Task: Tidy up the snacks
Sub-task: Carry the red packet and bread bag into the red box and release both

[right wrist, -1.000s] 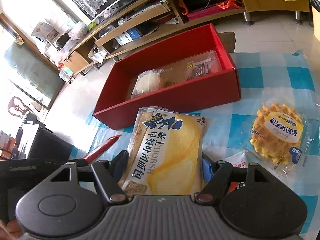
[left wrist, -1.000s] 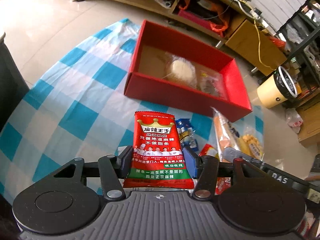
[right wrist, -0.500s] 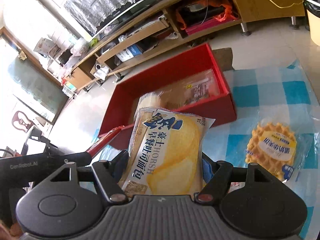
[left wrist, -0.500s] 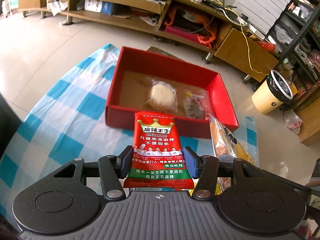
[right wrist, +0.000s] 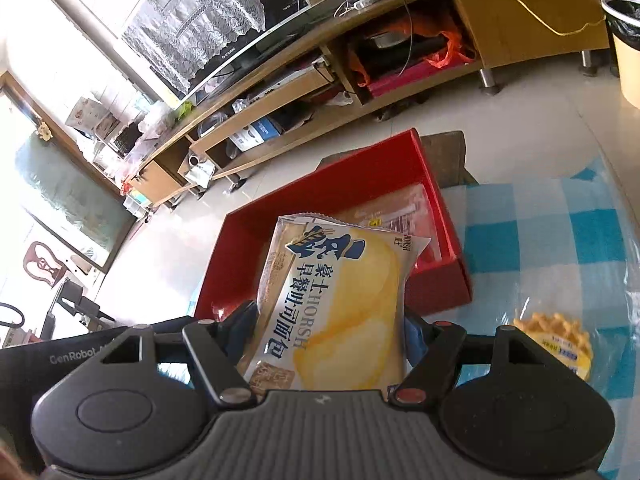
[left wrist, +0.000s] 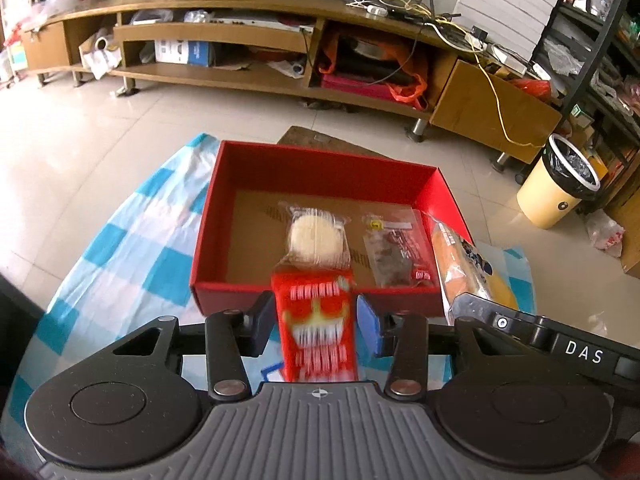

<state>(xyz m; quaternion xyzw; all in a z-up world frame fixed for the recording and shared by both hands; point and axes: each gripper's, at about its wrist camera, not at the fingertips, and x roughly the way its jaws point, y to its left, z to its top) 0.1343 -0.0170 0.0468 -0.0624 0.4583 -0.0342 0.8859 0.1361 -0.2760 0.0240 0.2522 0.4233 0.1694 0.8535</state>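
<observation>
In the left wrist view, the left gripper [left wrist: 316, 326] has its fingers [left wrist: 259, 326] spread a little wider than the red packet [left wrist: 316, 326] between them; the packet is blurred, and I cannot tell whether the pads touch it or have let go. It sits just short of the box's near wall. In the right wrist view, the right gripper [right wrist: 326, 334] is clamped on the bread pack [right wrist: 332, 308], its fingers pressing both long edges, the pack upright and leaning out over the near wall of the box [right wrist: 448, 292].

Beyond the fingers, the red box [left wrist: 208, 216] rests on the checked cloth [left wrist: 120, 248] covering the surface. Two snacks already lie on its cardboard floor: a round cake [left wrist: 316, 238] in clear wrap, and a dark-filled bag [left wrist: 394, 246] beside it toward the right wall. The left half of the floor is bare.

So the task seems roughly midway: two items are in, two are being carried, and at least a waffle [right wrist: 554, 340] lies on the cloth near the right gripper, outside the box.

Both grippers are held side by side, raised above the cloth and pointed at the box from its near side, the right one tilted so the room leans. Farther back stand a low TV bench [left wrist: 248, 32] and a bin [left wrist: 560, 188].
</observation>
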